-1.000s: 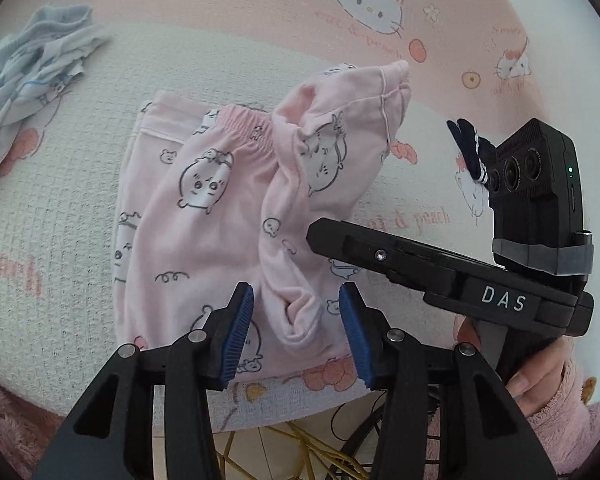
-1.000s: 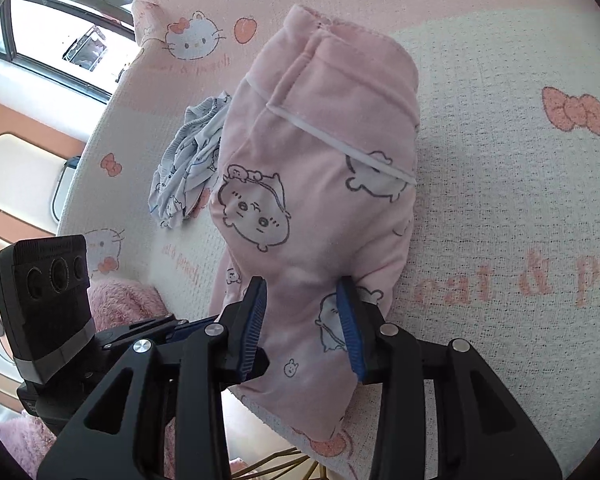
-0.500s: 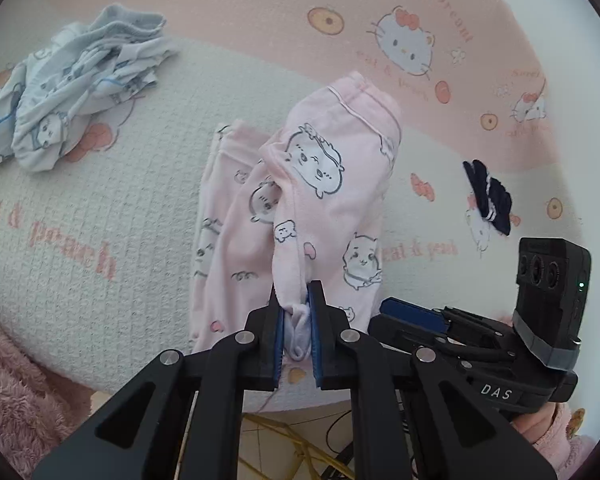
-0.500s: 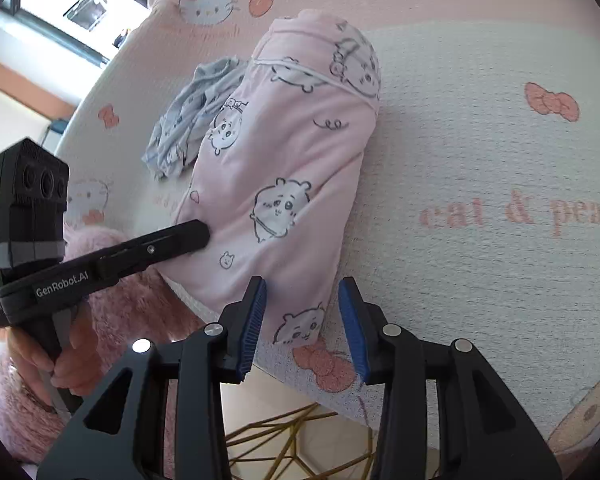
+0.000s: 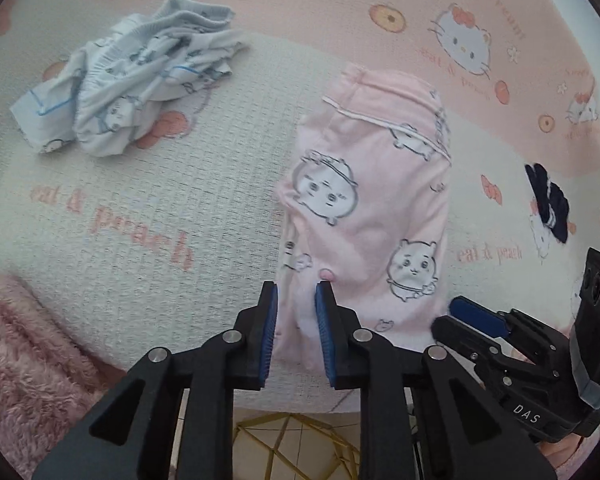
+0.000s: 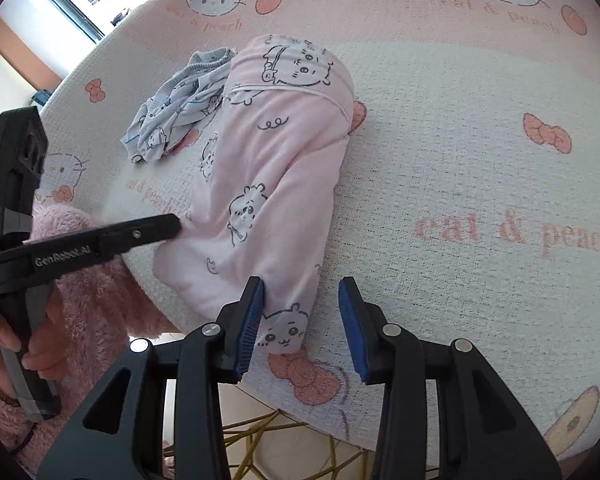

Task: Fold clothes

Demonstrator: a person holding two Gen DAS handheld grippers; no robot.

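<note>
Your left claw (image 5: 296, 312) is opening; the near edge of the pink pants (image 5: 372, 216) sits between its pads, not pinched. Your right claw (image 6: 300, 314) stands open, nothing gripped, the pants' near corner just ahead by its left pad. The pants lie folded ahead of both claws on the blanket (image 5: 140, 216). A blue garment (image 5: 136, 80) lies crumpled ahead-left, well apart.

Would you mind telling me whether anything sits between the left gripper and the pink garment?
Nothing visible does. The left gripper, its jaws opening, already has the near edge of the pink garment between its fingers; the crumpled blue garment lies well apart.
</note>
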